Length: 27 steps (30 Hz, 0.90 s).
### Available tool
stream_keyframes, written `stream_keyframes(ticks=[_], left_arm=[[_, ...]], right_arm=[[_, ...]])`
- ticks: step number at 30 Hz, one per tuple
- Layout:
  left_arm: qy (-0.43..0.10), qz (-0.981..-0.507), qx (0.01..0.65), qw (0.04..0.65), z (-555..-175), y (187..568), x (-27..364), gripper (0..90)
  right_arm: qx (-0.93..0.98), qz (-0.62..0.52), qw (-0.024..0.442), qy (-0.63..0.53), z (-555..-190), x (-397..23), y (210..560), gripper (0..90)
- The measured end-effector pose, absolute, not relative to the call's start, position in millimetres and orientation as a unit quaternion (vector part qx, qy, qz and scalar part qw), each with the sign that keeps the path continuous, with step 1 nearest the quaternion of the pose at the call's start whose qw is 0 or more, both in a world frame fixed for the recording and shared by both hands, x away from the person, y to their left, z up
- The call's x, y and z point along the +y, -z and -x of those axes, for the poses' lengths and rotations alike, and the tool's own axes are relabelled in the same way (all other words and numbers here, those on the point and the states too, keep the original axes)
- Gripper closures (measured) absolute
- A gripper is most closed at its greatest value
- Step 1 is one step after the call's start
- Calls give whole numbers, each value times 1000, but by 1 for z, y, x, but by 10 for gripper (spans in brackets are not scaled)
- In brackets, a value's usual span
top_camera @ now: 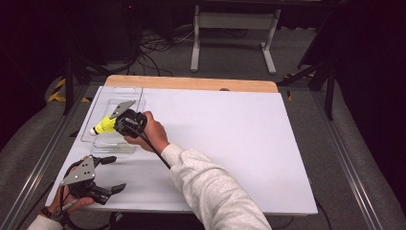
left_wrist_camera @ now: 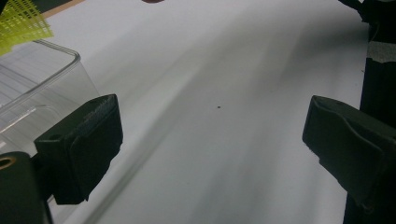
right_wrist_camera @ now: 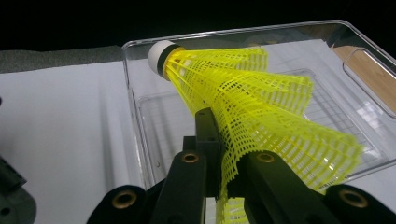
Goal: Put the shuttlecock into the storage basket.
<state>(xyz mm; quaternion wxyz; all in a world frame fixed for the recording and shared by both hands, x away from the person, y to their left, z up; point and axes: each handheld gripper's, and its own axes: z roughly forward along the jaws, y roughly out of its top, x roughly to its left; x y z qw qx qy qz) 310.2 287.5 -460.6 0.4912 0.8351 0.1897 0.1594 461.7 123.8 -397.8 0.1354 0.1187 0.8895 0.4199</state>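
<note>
Right gripper [top_camera: 116,125]: jaws nearly closed, clamped on the mesh skirt of a yellow shuttlecock [top_camera: 104,127]; held by the person's right hand [top_camera: 152,134], whose light sleeve [top_camera: 210,187] runs to the lower edge of the high view.
Shuttlecock, close view [right_wrist_camera: 261,102]: the skirt wall is pinched between the two black jaws; the skirt flares to either side of them, and the white cork tip with its black band points away from the jaws, toward the far left.
Shuttlecock position: ahead of the right gripper, over the clear plastic tray [top_camera: 117,96]; the tip lies above the tray's left wall. Whether it touches the tray cannot be told.
Clear plastic tray, close view [right_wrist_camera: 369,74]: directly beneath and beyond the right gripper's jaws; ribbed floor, rounded corners.
Left gripper [top_camera: 112,173]: jaws spread wide, nothing between them; held by the left hand [top_camera: 67,201], nearer the person than the tray.
Left gripper, own view [left_wrist_camera: 212,140]: bare white tabletop [left_wrist_camera: 224,70] between the pads; a tray corner [left_wrist_camera: 51,70] lies just beyond its left jaw.
Table [top_camera: 230,124]: white sheet over a wooden board.
</note>
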Motion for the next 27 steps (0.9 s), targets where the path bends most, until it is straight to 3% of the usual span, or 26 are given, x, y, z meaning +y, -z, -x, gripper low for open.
stream_keyframes(ticks=[18, 23, 27], left_arm=[[-156, -841, 190, 482, -306, 463, 288, 61], [-156, -842, 190, 480, -307, 463, 287, 61], [-156, -844, 187, 478, -308, 463, 286, 61]], right_arm=[[919, -105, 93, -368, -472, 146, 416, 871], [921, -117, 85, -363, -471, 147, 422, 822], [916, -136, 82, -368, -471, 144, 424, 726]])
